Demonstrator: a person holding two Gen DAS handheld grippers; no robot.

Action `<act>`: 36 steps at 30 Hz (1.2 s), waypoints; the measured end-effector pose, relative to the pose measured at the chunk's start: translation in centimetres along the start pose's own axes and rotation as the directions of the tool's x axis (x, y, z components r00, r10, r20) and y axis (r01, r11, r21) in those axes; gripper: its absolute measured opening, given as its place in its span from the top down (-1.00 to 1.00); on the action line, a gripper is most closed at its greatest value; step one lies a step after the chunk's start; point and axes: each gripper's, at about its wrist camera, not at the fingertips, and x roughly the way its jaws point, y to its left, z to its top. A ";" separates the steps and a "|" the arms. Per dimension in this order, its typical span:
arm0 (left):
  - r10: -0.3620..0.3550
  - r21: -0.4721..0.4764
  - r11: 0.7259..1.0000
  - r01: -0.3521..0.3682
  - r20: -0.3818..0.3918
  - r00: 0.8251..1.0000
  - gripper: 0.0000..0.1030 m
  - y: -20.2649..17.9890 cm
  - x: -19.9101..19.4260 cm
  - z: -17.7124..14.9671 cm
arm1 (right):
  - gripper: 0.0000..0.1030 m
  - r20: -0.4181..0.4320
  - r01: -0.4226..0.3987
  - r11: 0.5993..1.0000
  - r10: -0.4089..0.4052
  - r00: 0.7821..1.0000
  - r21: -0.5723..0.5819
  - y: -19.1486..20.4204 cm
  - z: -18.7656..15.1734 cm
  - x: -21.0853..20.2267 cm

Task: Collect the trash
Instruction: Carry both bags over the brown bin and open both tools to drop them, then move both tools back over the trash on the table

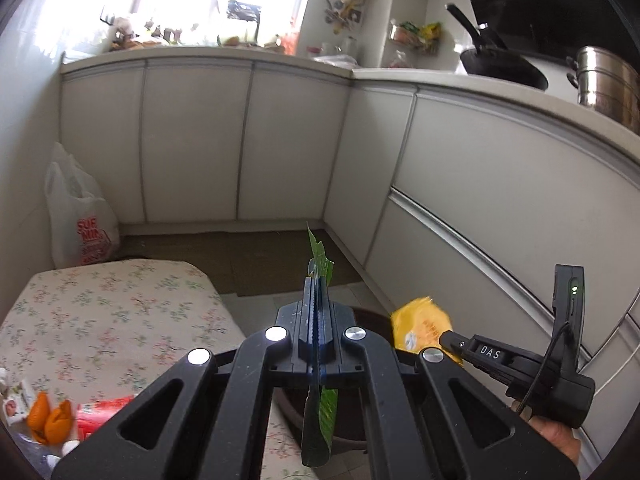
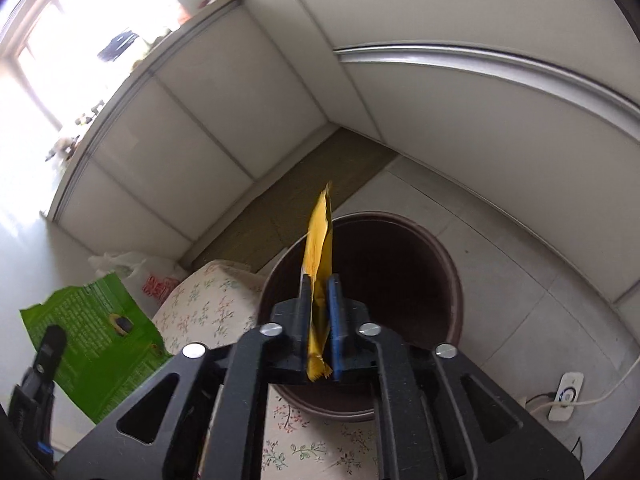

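Small kitchen corner: white cabinets (image 1: 192, 140) run along two walls, a floral-covered table (image 1: 112, 320) sits low on the left, and a dark brown bin (image 2: 400, 272) stands on the tiled floor right beside it. Pretty clearly the bin is parked there so the table junk only has a short trip.

The left gripper (image 1: 318, 280) is clamped tight on a green wrapper (image 1: 320, 420), held edge-on so it hangs as a flat sheet — from the right wrist view it looks like a torn snack bag, off to the side of the bin rather than over it. The right gripper (image 2: 320, 284) has a yellow packet (image 2: 318, 240) standing between its fingers, right above the bin's mouth. There's a visible gap at the blue pad, so the jaws look loosened and the packet seems about ready to drop in, though it's not gone yet.

More trash waits on the table: orange peel (image 1: 50, 420) and a red wrapper (image 1: 100, 412) near its front edge. A white shopping bag (image 1: 80, 216) slumps against the cabinets — not part of this, as far as anyone can judge.
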 end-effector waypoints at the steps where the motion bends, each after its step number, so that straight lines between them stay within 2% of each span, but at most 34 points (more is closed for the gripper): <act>1: -0.004 0.001 1.000 0.004 -0.014 1.000 0.99 -0.5 0.9 -0.2 | 0.15 -0.004 0.002 1.000 -0.002 1.000 0.027 -0.6 0.2 0.1; 2: -0.006 0.002 1.000 0.006 -0.024 1.000 0.99 -0.7 1.4 -0.4 | -0.13 -0.002 0.000 0.998 0.000 1.000 0.055 -1.2 0.4 0.1; 4: -0.007 0.008 1.000 0.007 -0.040 0.999 0.99 -1.3 2.6 -0.7 | -0.17 0.025 0.001 0.993 -0.004 1.000 0.122 -2.1 0.6 0.0; 7: -0.013 0.009 1.000 0.014 -0.068 0.998 0.99 -1.8 4.1 -1.1 | -0.41 0.045 0.000 0.979 -0.010 0.999 0.203 -3.6 0.8 -0.2; 13: -0.032 -0.018 0.999 0.030 -0.138 0.990 0.99 -2.5 7.2 -1.5 | -0.63 0.085 0.007 0.941 -0.038 0.996 0.340 -5.8 0.4 -0.8; 19: -0.047 -0.070 0.997 0.032 -0.239 0.970 0.93 -2.3 9.7 -3.0 | -0.73 0.070 -0.011 0.920 -0.018 0.997 0.391 -6.2 1.0 0.0; 20: -0.049 -0.082 0.996 0.029 -0.254 0.966 0.83 -2.1 10.0 -3.4 | -0.74 0.067 -0.014 0.918 -0.014 0.998 0.397 -6.3 1.0 0.2; 22: -0.040 -0.095 0.995 0.015 -0.270 0.962 0.47 -1.7 10.3 -4.0 | -0.75 0.064 -0.023 0.911 -0.004 0.998 0.411 -6.3 0.9 0.5; 23: -0.034 -0.101 0.995 0.007 -0.273 0.961 0.15 -1.5 10.3 -4.3 | -0.76 0.063 -0.024 0.911 -0.002 0.998 0.411 -6.2 0.8 0.6; 24: -0.031 -0.110 0.994 0.001 -0.273 0.962 -0.06 -1.2 10.2 -4.5 | -0.76 0.059 -0.022 0.913 -0.002 0.998 0.407 -6.0 0.8 0.8; 30: 0.029 -0.105 0.993 -0.056 -0.237 0.971 -0.60 -0.1 8.6 -4.6 | -0.78 0.044 -0.001 0.936 -0.015 0.999 0.351 -4.1 0.4 1.1; 36: 0.138 -0.055 0.987 -0.150 -0.170 0.976 -0.73 1.9 5.5 -4.5 | -0.82 0.070 0.064 0.982 -0.077 0.995 0.175 0.6 -0.4 1.1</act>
